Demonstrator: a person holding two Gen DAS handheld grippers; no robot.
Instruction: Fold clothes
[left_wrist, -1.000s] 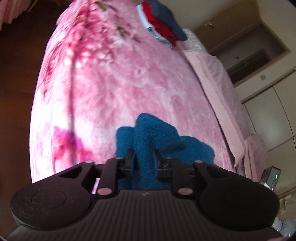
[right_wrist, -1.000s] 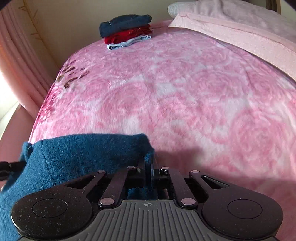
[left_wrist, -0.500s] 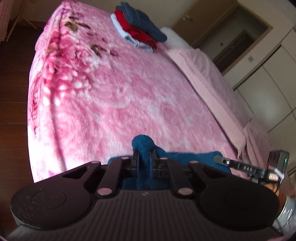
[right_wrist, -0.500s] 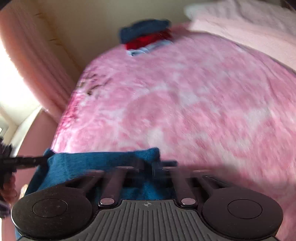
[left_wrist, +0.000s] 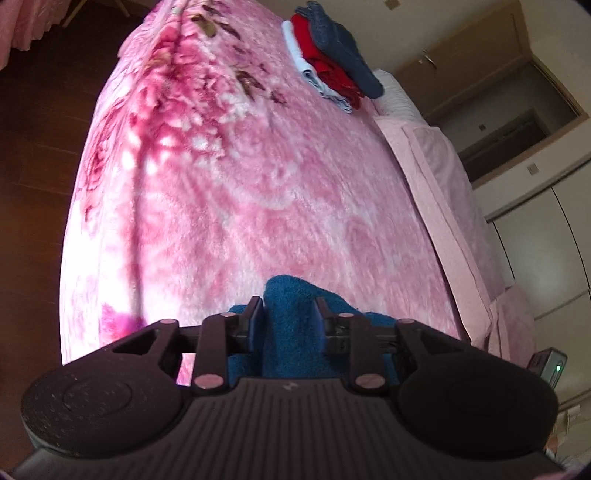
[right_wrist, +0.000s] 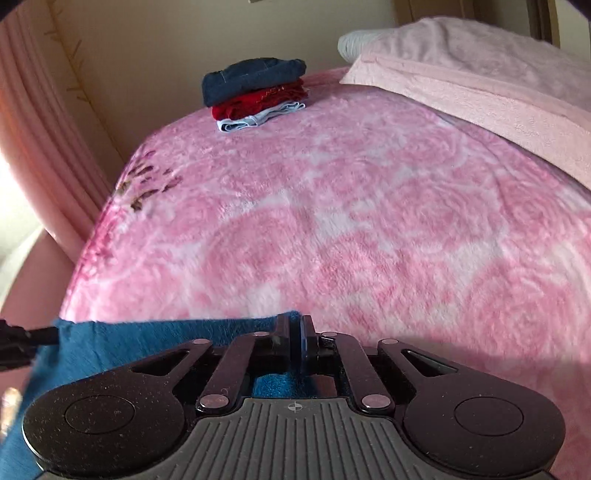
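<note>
Teal fleece garment (left_wrist: 291, 314) bunched between the pads of the left tool (left_wrist: 289, 308), jaws just opened to a moderate gap, fabric filling the gap, pad pressure not determinable. Right tool (right_wrist: 296, 334) pinched tight on the same garment's upper edge (right_wrist: 166, 332), stretched flat leftward. Below, plush pink floral bed blanket (right_wrist: 332, 221); folded navy, red and pale-blue stack (right_wrist: 255, 92) well apart at far edge.

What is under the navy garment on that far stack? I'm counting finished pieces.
Under the navy garment lie a red garment and a pale blue one; anything between them is hidden.
</note>
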